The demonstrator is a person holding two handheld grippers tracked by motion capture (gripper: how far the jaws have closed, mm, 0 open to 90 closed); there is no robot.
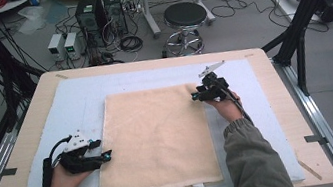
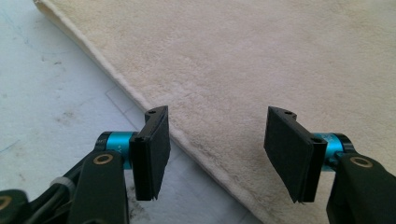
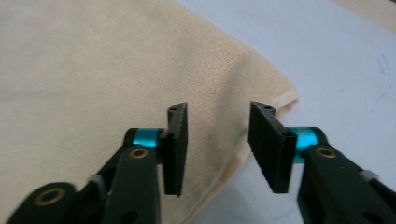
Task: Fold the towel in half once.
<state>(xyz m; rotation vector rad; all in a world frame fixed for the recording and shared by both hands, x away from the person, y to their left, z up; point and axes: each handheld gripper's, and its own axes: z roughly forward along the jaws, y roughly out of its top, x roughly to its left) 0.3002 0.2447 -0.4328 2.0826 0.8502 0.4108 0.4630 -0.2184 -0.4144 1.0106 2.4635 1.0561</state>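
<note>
A cream towel lies flat on a pale blue mat that covers the table. My left gripper rests low at the towel's left edge, near the front corner. Its jaws stand open in the left gripper view, where the left gripper straddles the towel's hem with nothing pinched. My right gripper is at the towel's far right corner. Seen from its own camera, the right gripper is open above the towel's right edge, close to the corner, and its pads do not press the cloth.
The wooden table shows around the mat. Beyond its far edge stand a black stool, computer towers and loose cables on the floor. A black frame post rises at the right.
</note>
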